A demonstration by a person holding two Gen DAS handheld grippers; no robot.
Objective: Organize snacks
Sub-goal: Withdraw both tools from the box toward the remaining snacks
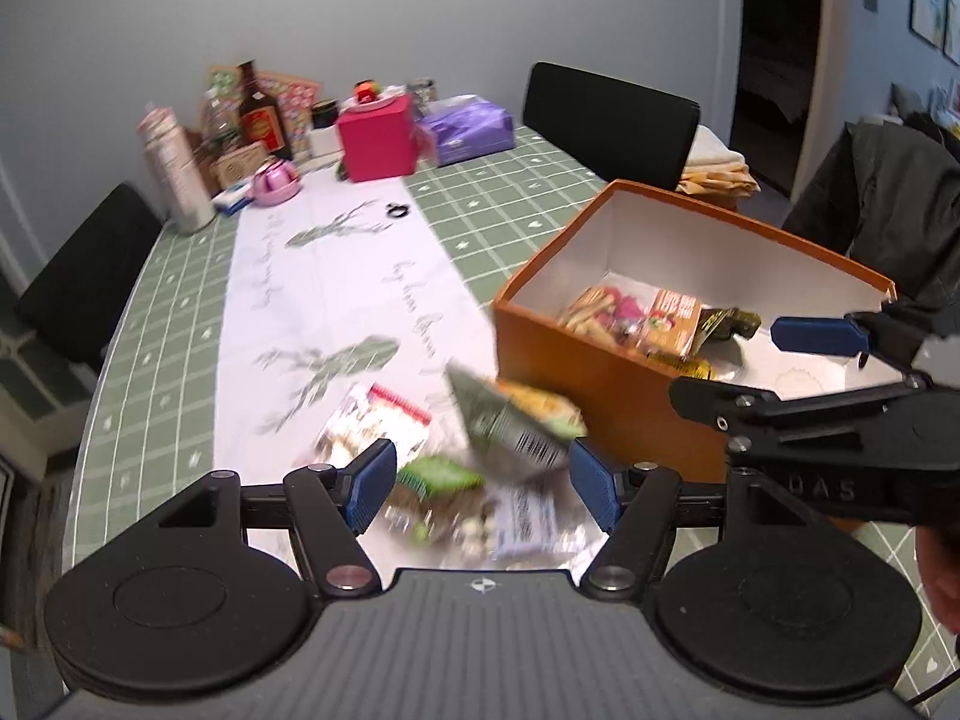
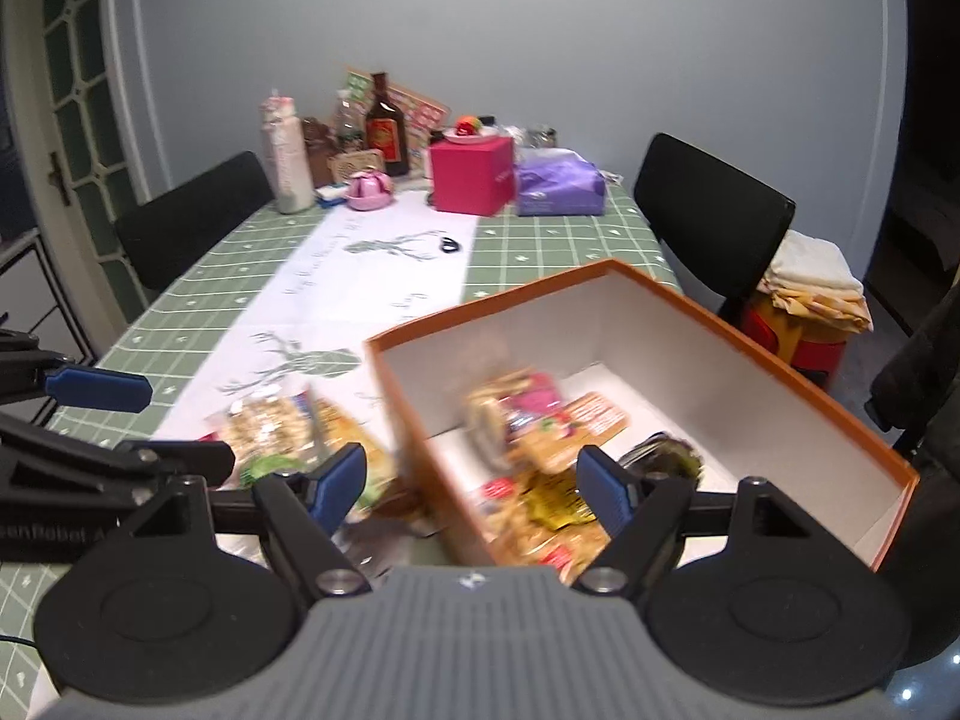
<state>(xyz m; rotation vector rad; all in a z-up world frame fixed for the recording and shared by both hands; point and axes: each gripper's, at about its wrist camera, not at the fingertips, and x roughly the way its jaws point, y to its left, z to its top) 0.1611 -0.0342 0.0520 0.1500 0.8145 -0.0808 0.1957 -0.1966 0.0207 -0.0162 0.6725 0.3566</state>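
Orange box (image 1: 600, 384) on the worktop (image 1: 180, 300) already holds several snacks; loose snack packets (image 1: 456, 468) lie beside it, directly beneath the left gripper (image 1: 483, 483), the nearer one. Both the left and right gripper (image 2: 474, 489) have fingers spread, empty.

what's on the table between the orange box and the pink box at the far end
Between the orange box and the pink box only bare cloth and a small black object; clearest in the right wrist view.
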